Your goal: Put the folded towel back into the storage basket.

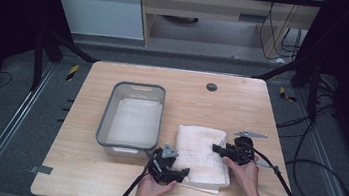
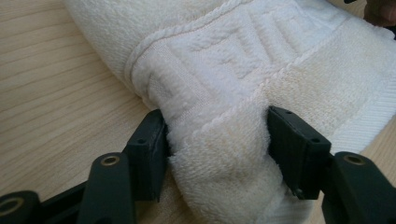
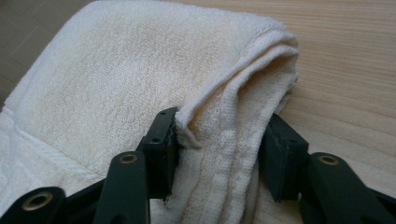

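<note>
1. Closest to the camera are the person's two hands at the near table edge. The left gripper is on the near left corner of the folded white towel, and the right gripper is on the towel's right edge.
2. In the left gripper view both black pads press into a bunched fold of towel, so that one's clamped on it.
3. Same deal in the right gripper view: the pads squeeze the stacked towel layers from both sides.
4. The towel lies flat on the wooden table, in the near middle, just right of the grey plastic tub. Tub and towel sit close together but aren't touching.
5. Nothing sits between the towel and the tub. There's a small round dark cap in the tabletop farther back, and cables on the floor to the right.
6. The towel has a raised woven pattern band, but I can't make out any actual lettering on it.
</note>
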### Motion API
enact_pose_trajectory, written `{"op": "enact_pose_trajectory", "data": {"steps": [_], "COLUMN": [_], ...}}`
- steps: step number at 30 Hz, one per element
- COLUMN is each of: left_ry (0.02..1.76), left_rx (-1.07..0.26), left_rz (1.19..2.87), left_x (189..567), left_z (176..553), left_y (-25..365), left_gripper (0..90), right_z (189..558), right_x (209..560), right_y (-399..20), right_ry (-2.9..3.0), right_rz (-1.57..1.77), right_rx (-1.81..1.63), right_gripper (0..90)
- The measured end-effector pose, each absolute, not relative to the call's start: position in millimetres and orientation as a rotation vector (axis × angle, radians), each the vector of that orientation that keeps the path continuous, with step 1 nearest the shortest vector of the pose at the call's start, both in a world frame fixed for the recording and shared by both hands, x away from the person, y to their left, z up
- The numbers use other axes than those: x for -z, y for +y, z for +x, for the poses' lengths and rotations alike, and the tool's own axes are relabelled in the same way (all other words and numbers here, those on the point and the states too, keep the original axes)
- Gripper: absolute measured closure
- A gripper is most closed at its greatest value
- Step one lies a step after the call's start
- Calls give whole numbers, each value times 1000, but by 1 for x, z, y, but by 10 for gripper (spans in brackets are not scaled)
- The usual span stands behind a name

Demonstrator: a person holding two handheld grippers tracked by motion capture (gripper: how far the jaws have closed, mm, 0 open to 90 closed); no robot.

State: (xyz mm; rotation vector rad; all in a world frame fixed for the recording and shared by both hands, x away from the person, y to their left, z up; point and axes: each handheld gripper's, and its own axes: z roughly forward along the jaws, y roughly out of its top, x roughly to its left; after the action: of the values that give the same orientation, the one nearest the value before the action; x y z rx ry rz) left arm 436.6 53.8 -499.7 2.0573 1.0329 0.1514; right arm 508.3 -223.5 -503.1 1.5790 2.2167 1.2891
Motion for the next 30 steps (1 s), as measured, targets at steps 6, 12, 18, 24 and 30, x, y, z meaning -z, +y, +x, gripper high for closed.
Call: {"op": "enact_pose_trajectory", "data": {"steps": [6, 12, 18, 24, 30], "left_ry": [1036, 1031, 1027, 1011, 992], "left_rx": [-93, -96, -78, -85, -106], "left_rz": [2046, 2036, 2018, 2005, 1983], "left_x": [499, 497, 495, 487, 477], "left_z": [440, 439, 439, 436, 431], "left_y": [57, 58, 63, 70, 78], "left_gripper": [488, 593, 653, 675, 676], "right_z": [507, 506, 505, 502, 494], "right_x": [502, 500, 496, 491, 478], "right_y": [-222, -223, -224, -224, -221], "right_ry": [2216, 2205, 2197, 2208, 2184], "right_rz": [1584, 1599, 1600, 1592, 1549], "right_rx": [-1319, -1332, -1348, -1378, -1431], "right_gripper": [629, 684, 702, 707, 707]}}
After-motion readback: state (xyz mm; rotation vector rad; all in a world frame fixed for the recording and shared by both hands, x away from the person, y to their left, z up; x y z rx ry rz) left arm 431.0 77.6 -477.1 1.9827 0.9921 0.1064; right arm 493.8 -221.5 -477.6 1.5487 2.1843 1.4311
